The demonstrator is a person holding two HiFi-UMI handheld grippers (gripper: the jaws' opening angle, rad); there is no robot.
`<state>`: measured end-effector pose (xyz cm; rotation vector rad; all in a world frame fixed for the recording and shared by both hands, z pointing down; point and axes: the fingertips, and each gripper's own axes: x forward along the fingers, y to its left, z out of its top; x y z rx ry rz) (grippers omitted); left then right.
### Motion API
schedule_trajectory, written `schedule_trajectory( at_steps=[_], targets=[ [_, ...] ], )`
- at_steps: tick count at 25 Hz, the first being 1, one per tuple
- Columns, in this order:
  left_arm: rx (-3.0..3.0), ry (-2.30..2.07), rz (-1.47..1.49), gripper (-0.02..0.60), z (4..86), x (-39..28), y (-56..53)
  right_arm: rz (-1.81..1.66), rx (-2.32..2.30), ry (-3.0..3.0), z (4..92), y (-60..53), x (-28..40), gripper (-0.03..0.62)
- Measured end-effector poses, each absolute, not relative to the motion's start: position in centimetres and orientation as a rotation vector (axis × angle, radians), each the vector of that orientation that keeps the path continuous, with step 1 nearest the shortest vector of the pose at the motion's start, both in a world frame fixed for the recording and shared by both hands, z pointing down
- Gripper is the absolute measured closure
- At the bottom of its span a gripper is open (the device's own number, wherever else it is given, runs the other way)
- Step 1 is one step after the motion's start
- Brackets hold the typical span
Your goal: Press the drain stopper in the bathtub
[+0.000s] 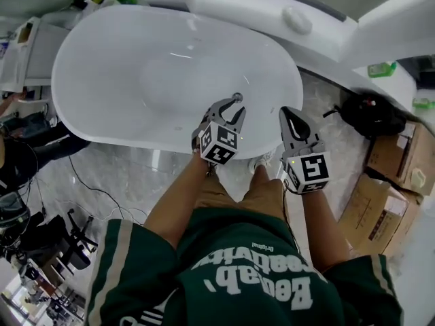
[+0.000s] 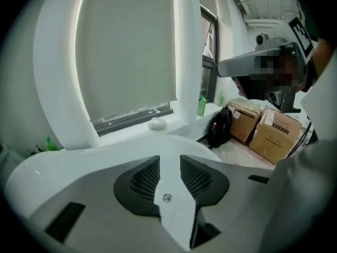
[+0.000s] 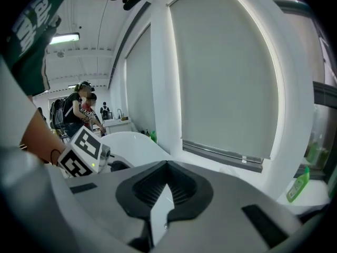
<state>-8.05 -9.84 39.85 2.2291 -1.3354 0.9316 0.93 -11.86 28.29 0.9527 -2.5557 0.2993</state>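
Observation:
The white oval bathtub (image 1: 109,73) fills the upper head view, and its small round metal drain stopper (image 1: 237,97) sits near the right end of the floor. My left gripper (image 1: 233,109) hangs over the tub's near rim with its tips just short of the stopper, jaws open and nothing held. In the left gripper view the drain stopper (image 2: 167,197) shows in the narrow gap behind the left gripper (image 2: 169,158). My right gripper (image 1: 287,114) is outside the tub to the right, shut and empty. Its tips meet in the right gripper (image 3: 167,163) view.
Right of the tub lie a black backpack (image 1: 370,114) and cardboard boxes (image 1: 394,175). A green bottle (image 1: 382,68) and a white lump (image 1: 297,20) rest on the window ledge. Cables (image 1: 88,185) trail over the marble floor at left. People (image 3: 84,109) stand far behind.

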Motion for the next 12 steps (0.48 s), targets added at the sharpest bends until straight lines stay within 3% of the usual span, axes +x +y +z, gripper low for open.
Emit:
schedule_trajectory(
  at_steps=[12],
  targets=[
    [2.469,-1.528,0.700,0.479,22.5,-8.1,-9.6,0.173,0.944,-2.628,19.4,-9.7,0.3,0.580]
  ],
)
